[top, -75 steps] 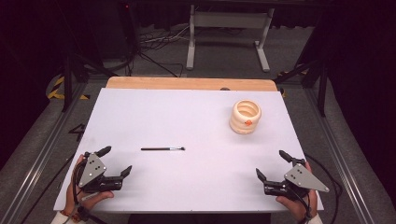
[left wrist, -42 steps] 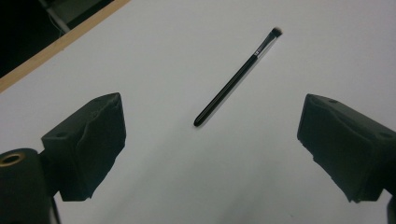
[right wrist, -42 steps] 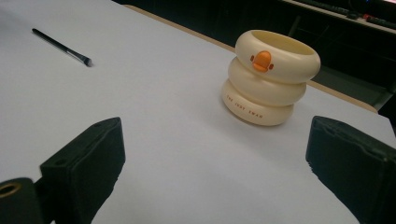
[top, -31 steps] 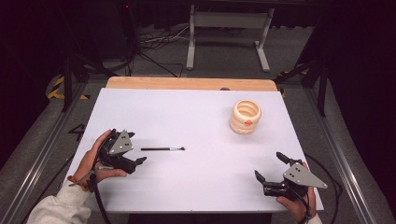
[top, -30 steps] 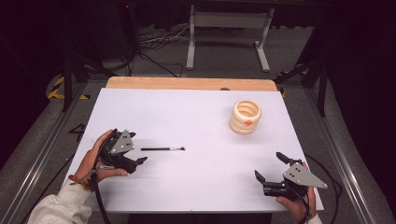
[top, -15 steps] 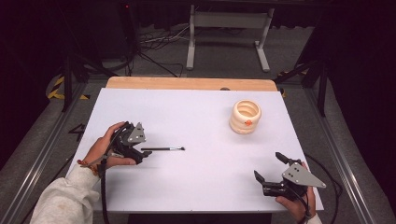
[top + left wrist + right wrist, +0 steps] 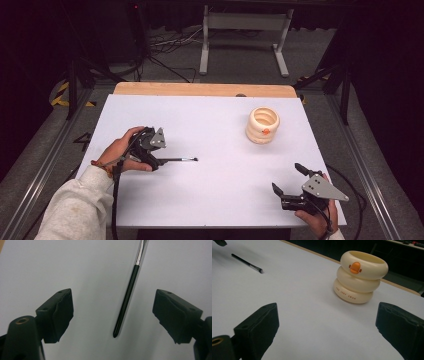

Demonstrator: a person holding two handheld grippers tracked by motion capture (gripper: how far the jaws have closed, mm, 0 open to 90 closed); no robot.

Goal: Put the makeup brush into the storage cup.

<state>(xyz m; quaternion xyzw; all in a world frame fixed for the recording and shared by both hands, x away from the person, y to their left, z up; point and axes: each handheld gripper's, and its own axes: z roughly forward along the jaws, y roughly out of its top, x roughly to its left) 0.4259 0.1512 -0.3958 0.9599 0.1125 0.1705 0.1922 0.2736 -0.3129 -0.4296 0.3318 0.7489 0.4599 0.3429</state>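
Two grippers on the table: the left gripper (image 7: 113,315) straddles the handle end of the makeup brush (image 7: 126,298), jaws spread and just closing in, pads not touching it, lined up for a pinch. The brush lies flat mid-table. Right, the cream holder (image 7: 262,125) stands upright; the right gripper (image 7: 286,181) rests with jaws wide, empty.

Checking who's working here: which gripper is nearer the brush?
Left. The left gripper straddles the brush handle's end, jaws open and just closing, pads not touching. The right gripper sits far off by the near edge.
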